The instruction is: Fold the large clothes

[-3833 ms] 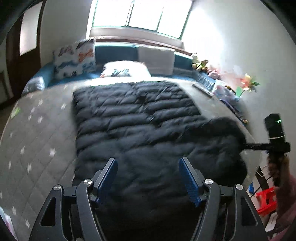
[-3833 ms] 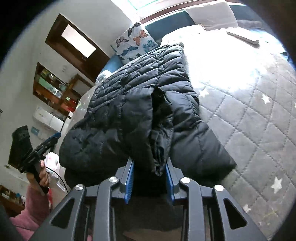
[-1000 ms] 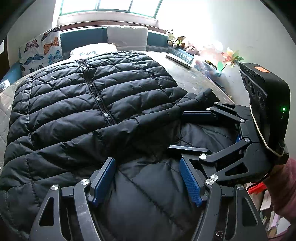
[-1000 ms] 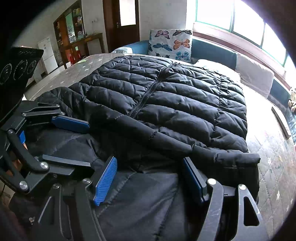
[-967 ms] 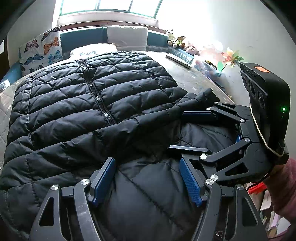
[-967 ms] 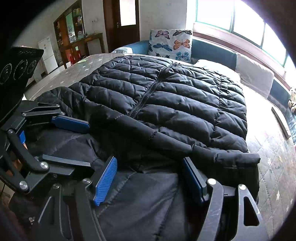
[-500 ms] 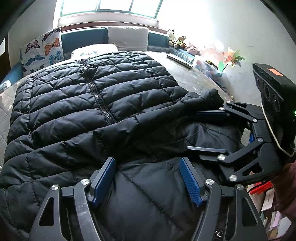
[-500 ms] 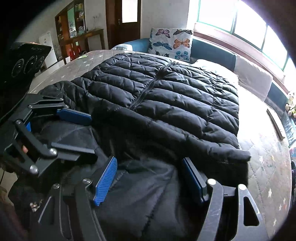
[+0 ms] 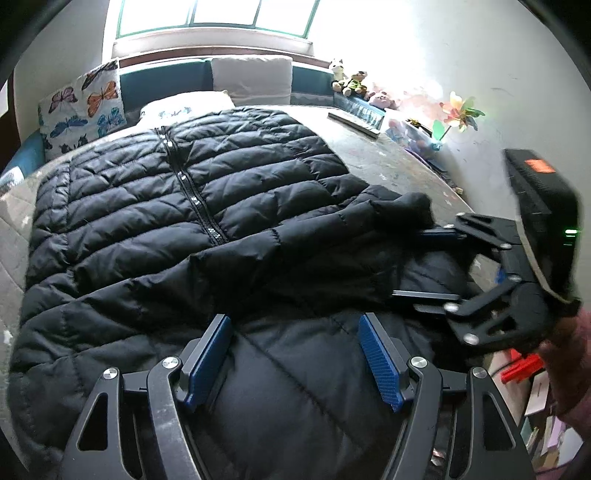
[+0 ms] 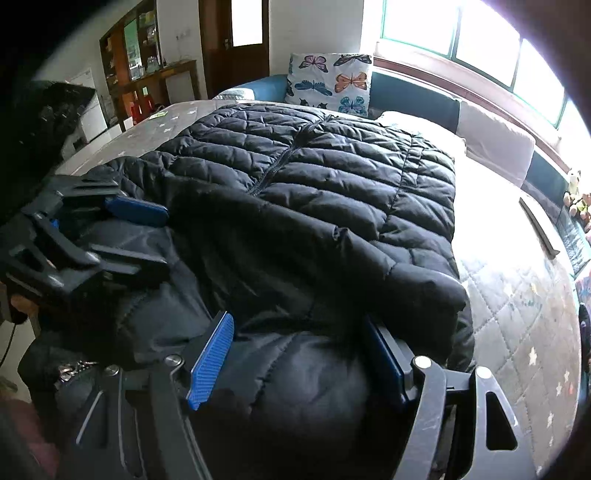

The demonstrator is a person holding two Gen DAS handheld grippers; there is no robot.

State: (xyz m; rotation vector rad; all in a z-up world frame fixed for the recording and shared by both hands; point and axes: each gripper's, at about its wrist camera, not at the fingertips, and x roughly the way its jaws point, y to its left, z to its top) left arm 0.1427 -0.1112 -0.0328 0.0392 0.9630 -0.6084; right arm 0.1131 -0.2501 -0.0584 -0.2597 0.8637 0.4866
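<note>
The black puffer jacket [image 9: 177, 221] lies zipped and face-up on the bed [image 10: 517, 314], straight ahead of both grippers, its hem end away by the window and its near end bunched under the tools. Both sleeves [image 9: 295, 251] look folded in across the chest, lying as one dark band just beyond the fingertips, so the first step seems done; the lengthwise folds of the body are, by my reading, still to do. The left gripper [image 9: 295, 362] hangs over the near end with its jaws spread and nothing between them but loose fabric below. To its right the right gripper [image 9: 436, 266] is likewise released, its fingers lying flat at the sleeve cuff [image 9: 410, 206], though whether they touch the cloth is hard to tell through the blur. The surface is a grey quilted bedspread dotted with stars. Far left of the left gripper stands a butterfly pillow [image 9: 81, 110], ahead a white cushion [image 9: 251, 74] under the window [image 9: 214, 14], and to the right soft toys [image 9: 347, 81] and a paper pinwheel [image 9: 461, 114] against the white wall. Left of the right gripper, a wooden shelf [image 10: 147, 66] and a door [image 10: 236, 44] stand at the back.
</note>
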